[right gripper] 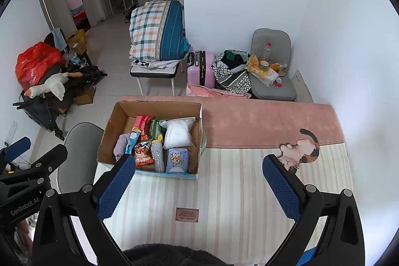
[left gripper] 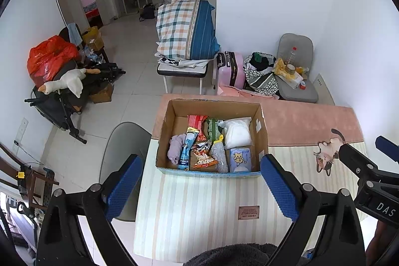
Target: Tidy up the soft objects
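Note:
An open cardboard box (left gripper: pixel 261 138) (right gripper: pixel 197 131) stands on the striped table mat (left gripper: pixel 199 203) (right gripper: pixel 224 191). It holds a lilac cloth (left gripper: pixel 175 148) (right gripper: pixel 121 145), a white soft bag (left gripper: pixel 237 132) (right gripper: pixel 178 133), a blue tissue pack (left gripper: pixel 240 158) (right gripper: pixel 177 160), a bubble-wrap roll (left gripper: pixel 219 156) and snack packets (left gripper: pixel 203 160). My left gripper (left gripper: pixel 203 185) is open and empty, just in front of the box. My right gripper (right gripper: pixel 197 187) is open and empty over the mat, right of the box. A dark fuzzy fabric (left gripper: pixel 234 254) (right gripper: pixel 169 254) lies at the near edge.
A pink rug strip (right gripper: pixel 261 121) with a cat picture (right gripper: pixel 301 148) covers the table's far side. A grey chair (left gripper: pixel 119 156) stands left of the table. Beyond are a cot with a plaid quilt (left gripper: pixel 185 31), a pink suitcase (left gripper: pixel 230 69) and a cluttered chair (left gripper: pixel 296 71).

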The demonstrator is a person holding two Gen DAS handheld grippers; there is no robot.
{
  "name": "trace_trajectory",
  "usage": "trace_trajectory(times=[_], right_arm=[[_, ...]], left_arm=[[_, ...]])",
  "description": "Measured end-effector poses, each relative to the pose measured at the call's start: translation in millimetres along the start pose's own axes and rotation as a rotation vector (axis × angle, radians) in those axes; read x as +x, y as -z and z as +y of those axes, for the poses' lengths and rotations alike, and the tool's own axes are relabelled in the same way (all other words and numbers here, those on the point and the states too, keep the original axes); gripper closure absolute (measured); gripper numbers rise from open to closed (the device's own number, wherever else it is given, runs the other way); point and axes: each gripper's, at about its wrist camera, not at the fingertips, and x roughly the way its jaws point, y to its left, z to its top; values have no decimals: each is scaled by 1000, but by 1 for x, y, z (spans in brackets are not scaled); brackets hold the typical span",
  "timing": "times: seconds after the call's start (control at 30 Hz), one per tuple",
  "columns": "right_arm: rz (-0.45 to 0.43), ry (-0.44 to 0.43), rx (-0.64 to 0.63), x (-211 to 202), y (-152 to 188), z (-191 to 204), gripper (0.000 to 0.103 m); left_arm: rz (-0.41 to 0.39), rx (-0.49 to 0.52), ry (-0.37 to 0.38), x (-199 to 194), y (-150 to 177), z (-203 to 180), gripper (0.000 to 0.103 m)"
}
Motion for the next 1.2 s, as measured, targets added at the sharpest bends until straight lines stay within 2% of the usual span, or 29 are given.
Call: trace_trajectory(times=[1.2], right_arm=[[-6,-3,-2,-9,2,-2,0]], left_arm=[[-9,-9,-10,-8,1,-2,6]])
